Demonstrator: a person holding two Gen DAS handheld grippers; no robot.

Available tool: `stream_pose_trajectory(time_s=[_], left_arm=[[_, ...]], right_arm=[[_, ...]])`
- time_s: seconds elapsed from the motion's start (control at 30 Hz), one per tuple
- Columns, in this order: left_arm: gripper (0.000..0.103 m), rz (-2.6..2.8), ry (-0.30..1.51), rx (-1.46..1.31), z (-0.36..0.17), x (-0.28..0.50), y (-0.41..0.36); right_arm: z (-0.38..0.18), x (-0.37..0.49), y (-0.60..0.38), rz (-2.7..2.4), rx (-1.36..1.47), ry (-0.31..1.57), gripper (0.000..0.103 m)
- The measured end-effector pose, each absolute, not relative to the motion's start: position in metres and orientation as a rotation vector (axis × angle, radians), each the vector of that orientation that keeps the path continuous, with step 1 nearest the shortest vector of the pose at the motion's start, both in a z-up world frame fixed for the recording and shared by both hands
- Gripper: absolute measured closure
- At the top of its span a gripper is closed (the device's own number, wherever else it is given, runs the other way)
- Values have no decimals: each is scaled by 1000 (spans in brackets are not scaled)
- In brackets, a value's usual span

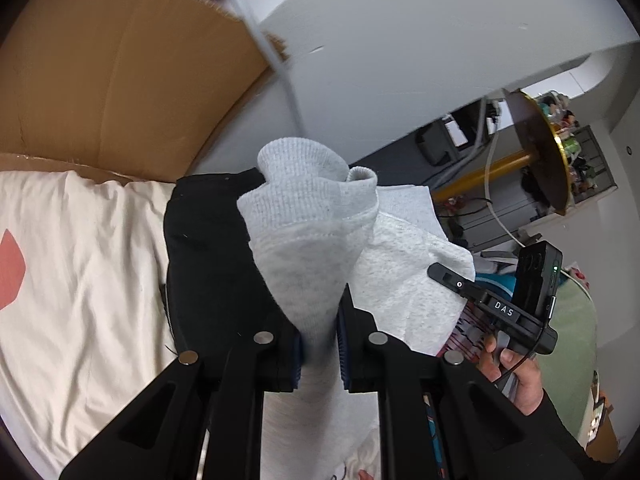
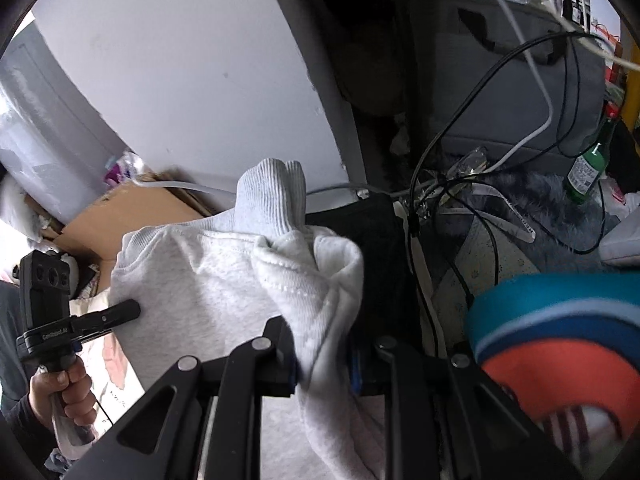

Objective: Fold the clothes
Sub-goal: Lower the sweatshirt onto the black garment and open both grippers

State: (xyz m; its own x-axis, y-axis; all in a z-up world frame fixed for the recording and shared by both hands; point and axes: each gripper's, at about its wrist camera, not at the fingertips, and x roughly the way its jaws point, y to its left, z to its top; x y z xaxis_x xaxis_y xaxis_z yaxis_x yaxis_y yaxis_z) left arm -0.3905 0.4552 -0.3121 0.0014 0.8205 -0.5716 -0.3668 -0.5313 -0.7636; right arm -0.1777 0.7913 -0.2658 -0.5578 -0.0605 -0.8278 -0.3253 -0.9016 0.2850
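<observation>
Grey sweatshirt (image 1: 316, 240) held up off the bed (image 1: 80, 260), in front of a black garment (image 1: 208, 248). Left claw (image 1: 318, 344) pinches one bunched part, right claw (image 2: 322, 360) another with a ribbed cuff (image 2: 272, 196) above. Mid-fold carry, likely; next needs both pinches kept, cloth laid flat.

left gripper (image 1: 320, 344) clamped tight on grey fabric, right gripper (image 2: 322, 356) same deal. bare hand (image 2: 66, 396) wrapped round left handle, dark sleeve at wrist.
</observation>
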Motion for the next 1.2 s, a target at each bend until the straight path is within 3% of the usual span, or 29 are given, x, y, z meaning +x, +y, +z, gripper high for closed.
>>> stream_pose_trajectory(time_s=[0.3,0.57,0.67,0.73,0.77,0.97,1.13,1.2], left_arm=[[90,1690,-584,-1459,-345,-416,460],[88,1761,-461,-1508,-362,-430,471],[75,1791,-360,-1550,-364,-429,476],[53,1832,-275,-1562,-360,-427,475],[49,1854,-236,-1558,-355,-427,473],[47,1923,-143,-1529,-321,-433,462],[47,1926,-154,-1422,-289,-428,461],[47,1910,-152,-1388,-284,-424,468]], right_arm=[[-298,-216,805,2512,-1462,603,86],[-330,-239,818,2437,-1499,570,84],[-341,-241,820,2410,-1532,527,73],[-336,-239,818,2412,-1526,478,65],[-332,-238,817,2414,-1518,450,61],[-307,-229,809,2426,-1462,291,57],[-274,-218,800,2541,-1307,343,57],[-272,-218,793,2596,-1303,357,69]])
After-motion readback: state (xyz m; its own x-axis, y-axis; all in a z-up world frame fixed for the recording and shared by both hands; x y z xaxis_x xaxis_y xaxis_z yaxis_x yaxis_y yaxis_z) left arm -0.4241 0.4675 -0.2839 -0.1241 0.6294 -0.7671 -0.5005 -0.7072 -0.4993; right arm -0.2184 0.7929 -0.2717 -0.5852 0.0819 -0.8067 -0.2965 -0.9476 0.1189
